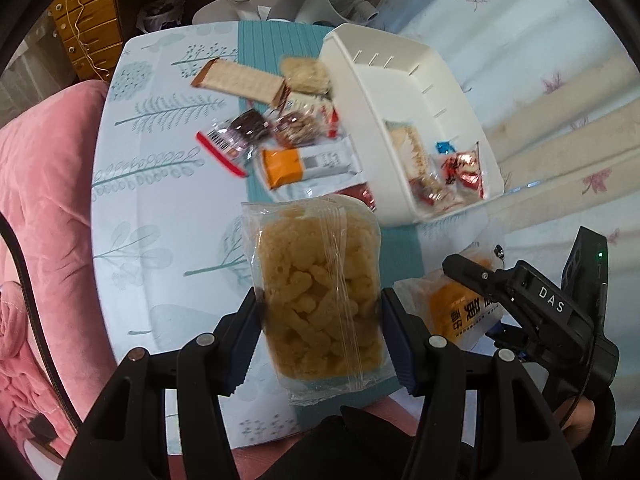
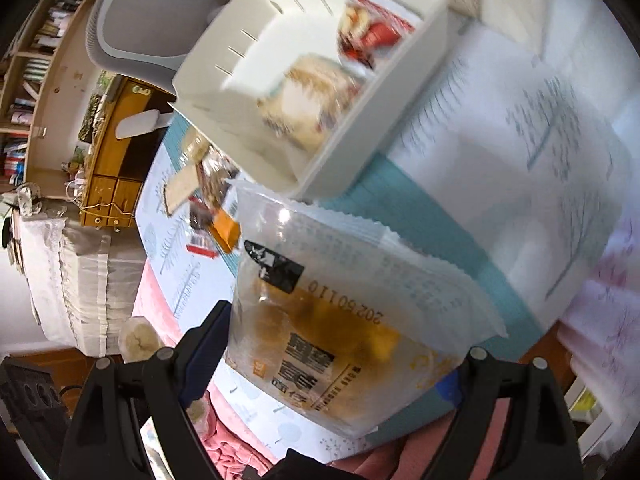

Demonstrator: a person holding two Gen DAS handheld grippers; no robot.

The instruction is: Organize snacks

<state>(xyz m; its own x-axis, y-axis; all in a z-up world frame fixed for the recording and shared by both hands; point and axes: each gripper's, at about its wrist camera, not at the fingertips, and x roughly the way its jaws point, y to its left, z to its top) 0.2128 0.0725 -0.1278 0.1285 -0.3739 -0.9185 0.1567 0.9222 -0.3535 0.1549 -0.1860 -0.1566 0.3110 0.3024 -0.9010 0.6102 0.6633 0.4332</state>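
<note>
While my left gripper is tipped steeply down over the desk, its fingers are about half spread and clamped on a clear bag of puffed corn snacks, one pad on each long edge. The bag's long axis runs straight away from me along the fingers, its far end aimed toward the white bin, and the near end hangs back between the fingers.

My right gripper has its fingers spread really wide, gripping a flat orange-and-clear bread packet across its width. That one's long axis also runs out along the fingers, its crimped far edge pointing at the white bin. From the left camera I can see the same packet off to the right of the corn snack bag, with the right gripper on it.

The bin sits on the teal runner and holds a few wrapped snacks at its near end: a pale biscuit pack and some red-and-clear candy packets. Its far half looks bare.

Left of the bin, loose snacks lie in a heap: a long cracker sleeve, a round rice cake, two dark brownie packs and an orange-and-white bar.
</note>
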